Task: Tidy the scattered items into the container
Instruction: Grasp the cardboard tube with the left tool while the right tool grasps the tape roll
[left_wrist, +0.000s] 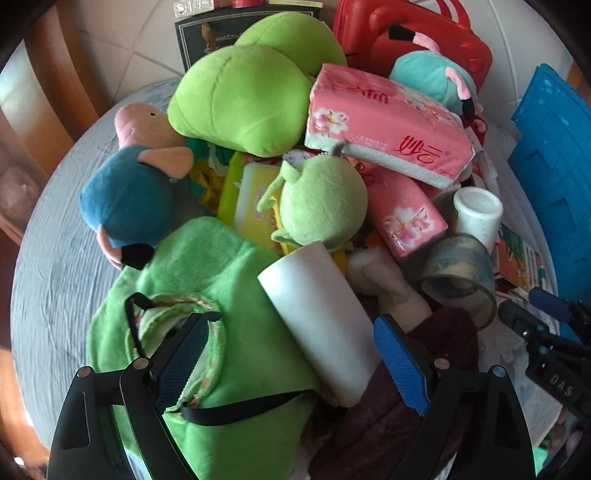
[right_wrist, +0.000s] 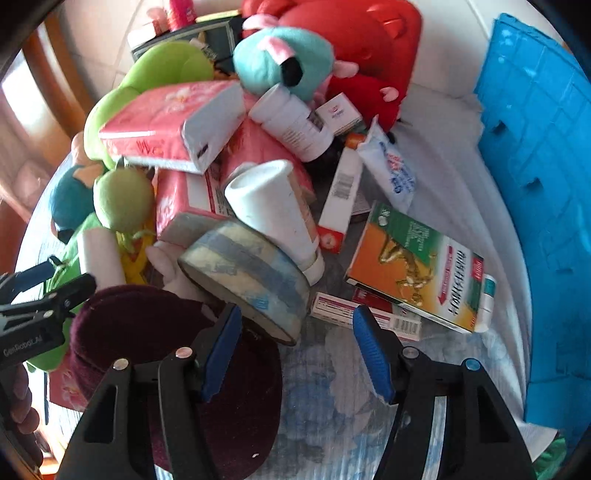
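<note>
Left wrist view has the left hand-held gripper spread apart around a white cylinder atop the heaped clutter, seemingly to lift it, while the right hand-held gripper gapes empty near the blue container.

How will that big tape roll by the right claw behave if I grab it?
The tape roll looks like a stiff ring, so probably firm to pinch. It leans tilted on the maroon cap and may roll or slide if nudged. Its smooth band could slip.
</note>
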